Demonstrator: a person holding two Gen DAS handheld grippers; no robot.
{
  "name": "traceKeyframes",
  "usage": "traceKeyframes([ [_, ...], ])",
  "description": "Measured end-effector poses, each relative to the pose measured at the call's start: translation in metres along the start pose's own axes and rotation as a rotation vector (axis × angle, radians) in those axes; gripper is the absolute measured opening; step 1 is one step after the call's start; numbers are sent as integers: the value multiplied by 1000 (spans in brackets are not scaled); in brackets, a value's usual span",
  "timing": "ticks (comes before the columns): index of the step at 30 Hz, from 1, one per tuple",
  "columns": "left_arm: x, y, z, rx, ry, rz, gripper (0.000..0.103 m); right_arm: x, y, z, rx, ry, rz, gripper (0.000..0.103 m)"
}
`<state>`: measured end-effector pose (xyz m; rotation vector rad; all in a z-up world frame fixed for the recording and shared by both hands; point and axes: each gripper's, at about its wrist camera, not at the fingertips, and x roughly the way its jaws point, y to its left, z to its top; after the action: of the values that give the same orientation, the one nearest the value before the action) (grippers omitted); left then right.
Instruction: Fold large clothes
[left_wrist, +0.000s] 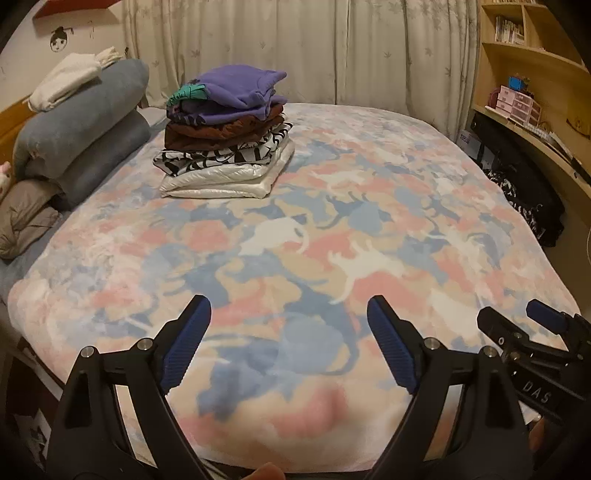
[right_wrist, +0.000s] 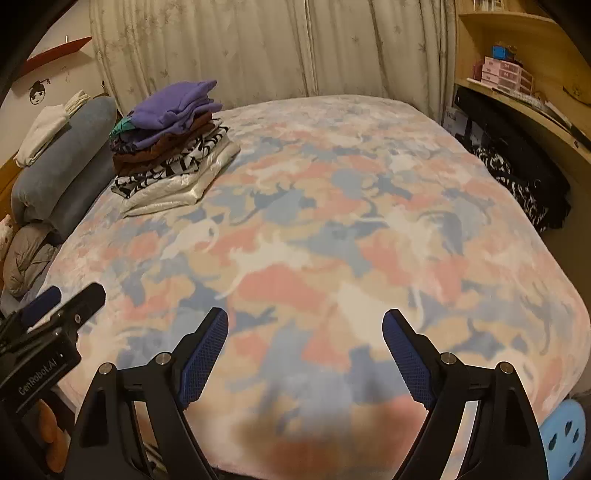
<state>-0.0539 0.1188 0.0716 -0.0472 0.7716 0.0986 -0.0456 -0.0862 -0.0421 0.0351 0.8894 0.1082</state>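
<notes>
A stack of folded clothes (left_wrist: 225, 136) (right_wrist: 173, 147) sits at the far left of the bed, purple on top, then brown, black-and-white print and white at the bottom. The bed is covered by a pastel cat-print blanket (left_wrist: 332, 229) (right_wrist: 332, 229). My left gripper (left_wrist: 288, 317) hangs open over the blanket's near edge, nothing between its blue pads. My right gripper (right_wrist: 304, 328) is likewise open and empty above the near edge. Each gripper shows in the other's view: the right one (left_wrist: 524, 325) at the right, the left one (right_wrist: 62, 299) at the left.
Grey-blue bolsters (left_wrist: 81, 122) and a beige pillow (left_wrist: 26, 221) lie along the headboard at the left. Dark and black-and-white clothes (left_wrist: 524, 192) (right_wrist: 517, 173) hang at the bed's right side under a wooden shelf unit (left_wrist: 535, 74). Curtains (left_wrist: 295, 48) close the far side. A light-blue stool (right_wrist: 565, 439) stands at lower right.
</notes>
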Motion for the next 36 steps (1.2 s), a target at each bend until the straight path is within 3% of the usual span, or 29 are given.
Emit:
traceKeyframes([
  [15, -20, -8, -3, 20, -30, -7, 86, -40, 21, 8, -58, -87, -22, 90],
  [36, -15, -6, -7, -9, 7, -25, 86, -44, 18, 3, -46, -92, -24, 90],
])
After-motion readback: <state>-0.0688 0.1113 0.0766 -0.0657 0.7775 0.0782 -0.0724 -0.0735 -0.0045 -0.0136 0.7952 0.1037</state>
